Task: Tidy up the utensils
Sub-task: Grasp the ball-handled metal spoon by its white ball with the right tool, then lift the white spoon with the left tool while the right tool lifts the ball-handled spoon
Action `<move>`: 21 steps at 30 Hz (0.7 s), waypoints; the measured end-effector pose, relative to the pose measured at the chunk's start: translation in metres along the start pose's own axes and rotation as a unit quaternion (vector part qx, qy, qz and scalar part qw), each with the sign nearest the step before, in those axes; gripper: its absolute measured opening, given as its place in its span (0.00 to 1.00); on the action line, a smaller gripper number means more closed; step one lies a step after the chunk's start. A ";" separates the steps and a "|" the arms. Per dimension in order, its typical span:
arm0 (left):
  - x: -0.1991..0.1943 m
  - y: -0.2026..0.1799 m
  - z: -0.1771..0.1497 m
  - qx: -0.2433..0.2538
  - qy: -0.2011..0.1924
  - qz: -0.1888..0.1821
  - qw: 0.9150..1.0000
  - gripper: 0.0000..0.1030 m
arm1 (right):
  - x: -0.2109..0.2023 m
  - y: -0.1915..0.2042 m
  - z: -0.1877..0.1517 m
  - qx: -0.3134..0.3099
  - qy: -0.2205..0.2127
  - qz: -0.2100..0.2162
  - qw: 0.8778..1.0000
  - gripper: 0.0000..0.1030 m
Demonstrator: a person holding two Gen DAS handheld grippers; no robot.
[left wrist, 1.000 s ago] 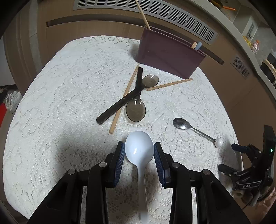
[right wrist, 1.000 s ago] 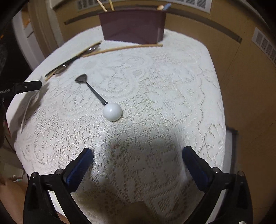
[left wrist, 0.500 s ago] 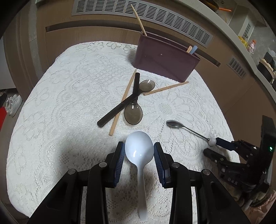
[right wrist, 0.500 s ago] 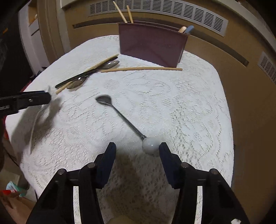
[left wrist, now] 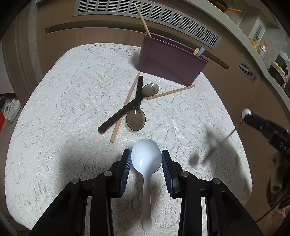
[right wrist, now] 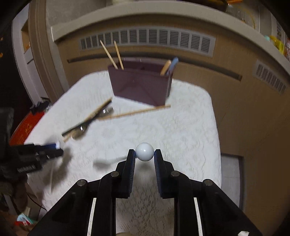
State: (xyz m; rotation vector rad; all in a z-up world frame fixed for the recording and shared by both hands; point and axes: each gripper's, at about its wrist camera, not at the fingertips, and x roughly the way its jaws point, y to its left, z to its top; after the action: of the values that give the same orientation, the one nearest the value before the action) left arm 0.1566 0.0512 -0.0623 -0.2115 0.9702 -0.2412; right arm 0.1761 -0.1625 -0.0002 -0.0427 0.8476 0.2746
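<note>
My left gripper (left wrist: pixel 146 158) is shut on a white plastic spoon (left wrist: pixel 146 159), bowl forward, held above the lace-covered table (left wrist: pixel 63 101). My right gripper (right wrist: pixel 144 154) is shut on the white ball end of a small metal spoon (right wrist: pixel 144 151), lifted off the table; it also shows at the right of the left wrist view (left wrist: pixel 246 113). A maroon utensil holder (left wrist: pixel 170 65) stands at the table's far edge with chopsticks and two handles in it (right wrist: pixel 140 82). Two dark spoons (left wrist: pixel 136 118) and two wooden chopsticks (left wrist: pixel 125 107) lie crossed in front of it.
A wooden cabinet with vent grilles (left wrist: pixel 145 12) runs behind the table. The table's right edge (right wrist: pixel 216 127) drops to the floor. Shoes (left wrist: pixel 10 110) lie on the floor at the left.
My right gripper closed on the metal spoon's ball end and lifted it off the table. My left gripper kept its hold on the white spoon and rose slightly.
</note>
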 end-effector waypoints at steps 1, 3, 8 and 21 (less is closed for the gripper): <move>0.000 0.000 0.000 -0.002 0.000 0.000 1.000 0.35 | 0.002 0.005 0.006 -0.006 -0.004 0.002 1.000 0.20; -0.001 0.001 0.000 -0.004 0.000 0.000 1.000 0.35 | 0.009 0.016 0.011 -0.015 -0.003 0.010 1.000 0.20; -0.006 0.008 -0.001 -0.008 -0.006 0.004 1.000 0.35 | 0.046 0.044 0.010 -0.027 0.025 0.049 0.998 0.19; -0.008 0.029 -0.002 -0.027 -0.024 0.010 0.999 0.35 | 0.116 0.046 0.004 0.123 0.074 -0.002 0.990 0.22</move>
State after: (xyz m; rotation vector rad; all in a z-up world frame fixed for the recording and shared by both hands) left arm 0.1539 0.0813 -0.0650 -0.2559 0.9312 -0.1909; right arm 0.2401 -0.0919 -0.0812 0.1680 1.0234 0.1621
